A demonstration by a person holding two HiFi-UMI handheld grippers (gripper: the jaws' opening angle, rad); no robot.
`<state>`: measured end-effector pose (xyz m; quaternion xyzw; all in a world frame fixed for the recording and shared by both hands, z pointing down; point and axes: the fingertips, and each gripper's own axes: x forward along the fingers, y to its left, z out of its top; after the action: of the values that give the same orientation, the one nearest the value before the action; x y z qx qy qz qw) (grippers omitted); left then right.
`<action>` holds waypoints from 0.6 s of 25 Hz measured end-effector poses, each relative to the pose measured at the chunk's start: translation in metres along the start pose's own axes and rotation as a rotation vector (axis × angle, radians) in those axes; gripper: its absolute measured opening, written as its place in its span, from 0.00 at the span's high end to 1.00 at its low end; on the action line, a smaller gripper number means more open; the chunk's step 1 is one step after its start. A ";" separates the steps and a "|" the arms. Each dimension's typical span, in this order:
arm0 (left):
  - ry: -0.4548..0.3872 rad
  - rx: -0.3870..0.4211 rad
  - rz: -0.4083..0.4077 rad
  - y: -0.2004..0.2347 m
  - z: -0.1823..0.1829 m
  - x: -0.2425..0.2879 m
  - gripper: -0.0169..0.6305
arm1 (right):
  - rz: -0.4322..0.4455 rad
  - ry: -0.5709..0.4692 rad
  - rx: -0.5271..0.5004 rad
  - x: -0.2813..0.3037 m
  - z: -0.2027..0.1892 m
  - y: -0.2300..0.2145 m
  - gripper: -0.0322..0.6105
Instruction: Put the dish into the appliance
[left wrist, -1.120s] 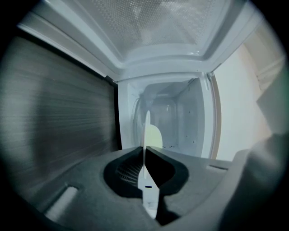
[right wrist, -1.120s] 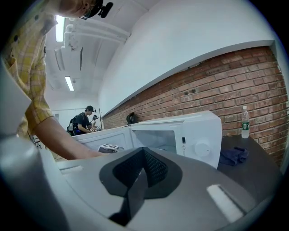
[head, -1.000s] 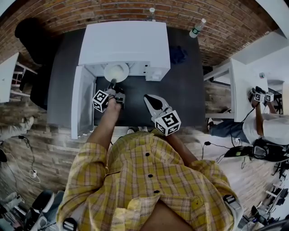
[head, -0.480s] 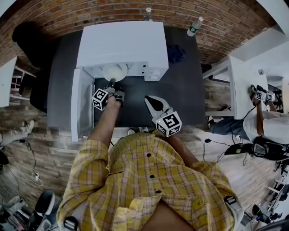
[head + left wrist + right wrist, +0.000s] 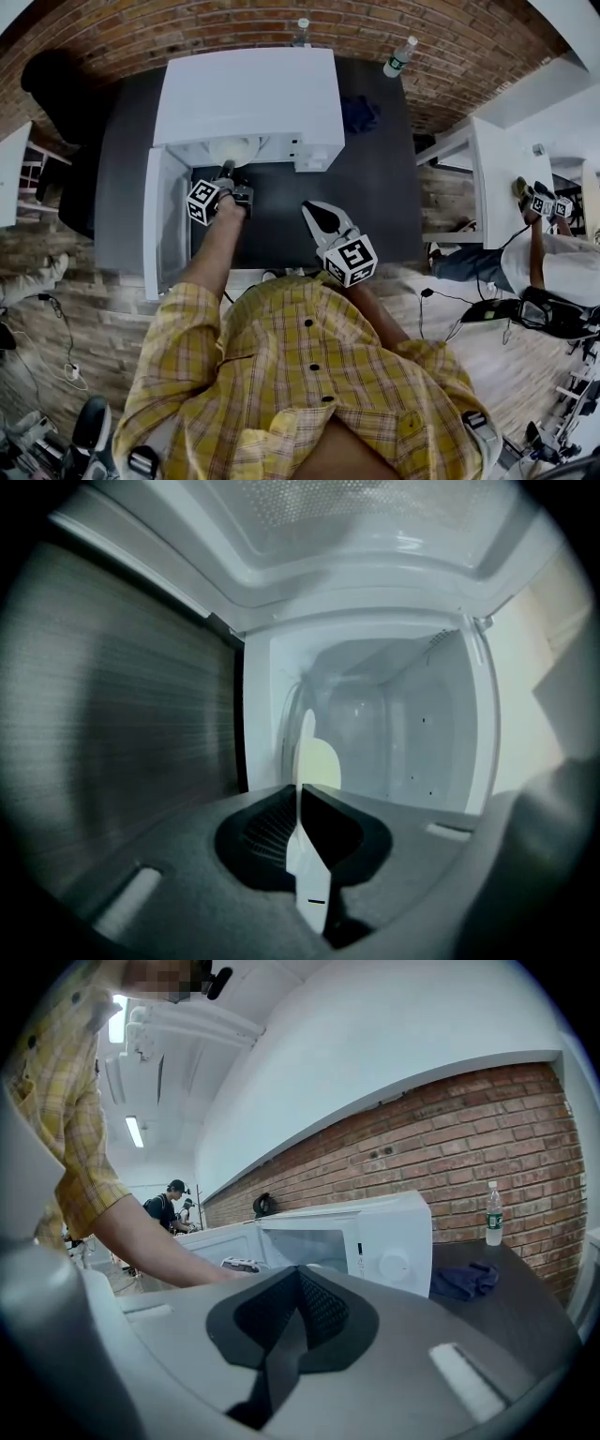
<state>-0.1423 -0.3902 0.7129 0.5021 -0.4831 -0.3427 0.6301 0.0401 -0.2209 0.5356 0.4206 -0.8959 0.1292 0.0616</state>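
Sliding the plate (image 5: 307, 747) into the open microwave (image 5: 248, 89), we judge the insertion step is almost done. Our left tool (image 5: 228, 172) is clamped on the plate's rim, and the plate is already partly inside the cavity. Next we should lower it onto the cavity floor and release. The left forearm reaches forward. The right tool (image 5: 319, 217), jaws together and empty, hovers over the tabletop (image 5: 384, 187).

White microwave (image 5: 248, 89) stands at the back left of the dark tabletop (image 5: 375, 197), against its far edge, with its door (image 5: 155, 220) swung wide open to the left. A pale cream dish (image 5: 228, 150) lies roughly flat, partway inside the open cavity, its near rim pinched by the left gripper (image 5: 228, 171).
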 end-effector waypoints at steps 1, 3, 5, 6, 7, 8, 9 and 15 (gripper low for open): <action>-0.002 0.002 0.003 0.000 0.001 0.001 0.95 | -0.004 -0.003 0.002 0.000 0.000 -0.002 0.95; -0.002 0.016 0.009 -0.001 0.001 0.004 0.95 | -0.011 -0.010 0.007 -0.001 0.001 -0.006 0.95; 0.001 0.038 0.019 -0.002 0.001 0.006 0.95 | -0.015 -0.014 0.012 -0.001 0.001 -0.007 0.95; 0.003 0.044 0.022 -0.002 0.001 0.007 0.95 | -0.014 -0.013 0.013 -0.001 0.001 -0.007 0.95; 0.004 0.045 0.023 -0.003 0.001 0.008 0.95 | -0.012 -0.011 0.013 0.000 0.000 -0.007 0.95; 0.006 0.043 0.025 -0.003 0.001 0.009 0.95 | -0.008 -0.009 0.013 0.001 0.000 -0.006 0.95; 0.008 0.039 0.028 -0.003 0.001 0.009 0.95 | -0.004 -0.006 0.012 0.001 -0.001 -0.005 0.95; 0.023 0.032 0.026 0.000 0.001 0.011 0.95 | 0.004 -0.003 0.012 0.003 0.000 -0.005 0.95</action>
<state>-0.1404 -0.4003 0.7160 0.5099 -0.4876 -0.3209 0.6319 0.0419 -0.2268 0.5370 0.4194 -0.8960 0.1342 0.0577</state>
